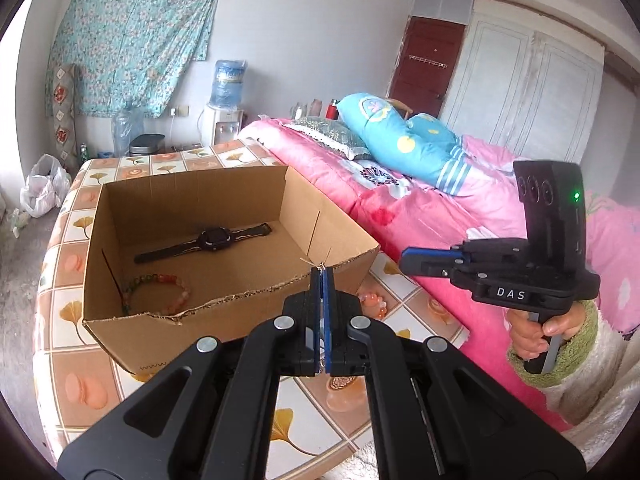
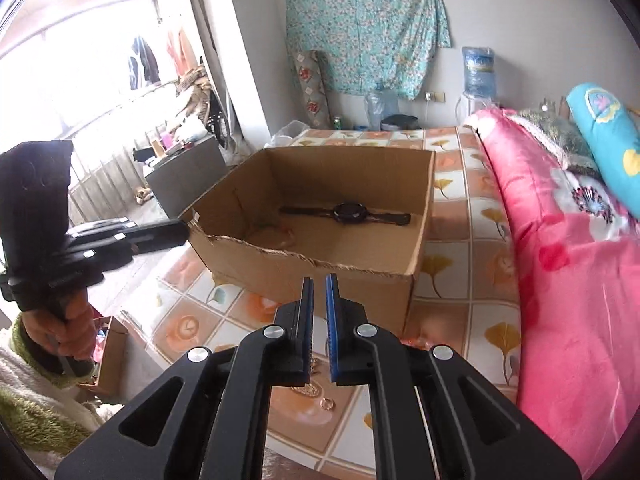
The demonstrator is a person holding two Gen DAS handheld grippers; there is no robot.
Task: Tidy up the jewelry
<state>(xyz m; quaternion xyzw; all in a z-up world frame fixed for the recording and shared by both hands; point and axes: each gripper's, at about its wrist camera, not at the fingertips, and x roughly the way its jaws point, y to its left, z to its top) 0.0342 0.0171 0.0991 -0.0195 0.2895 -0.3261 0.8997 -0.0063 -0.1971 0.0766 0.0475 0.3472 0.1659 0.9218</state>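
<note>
My left gripper (image 1: pixel 321 270) is shut on a thin gold wire-like piece (image 1: pixel 319 263) that sticks out of its tips, just above the near rim of an open cardboard box (image 1: pixel 240 300). Inside the box lie a black watch (image 1: pixel 208 238) and a green and pink bead bracelet (image 1: pixel 160 292). My right gripper (image 2: pixel 319 278) hovers short of the box (image 2: pixel 320 264). Its jaws are drawn almost together, with nothing seen between them. On the table under it lie a small ring (image 2: pixel 328 403) and a gold piece (image 2: pixel 306 390). An orange bead bracelet (image 1: pixel 374 304) rests beside the box.
The box stands on a table with a tile-patterned cover (image 1: pixel 72 320). A bed with a pink quilt (image 2: pixel 560 280) runs along its right side. A small open carton (image 2: pixel 108 344) sits low at the left. Each gripper is held by a hand in a fleecy sleeve (image 1: pixel 560 344).
</note>
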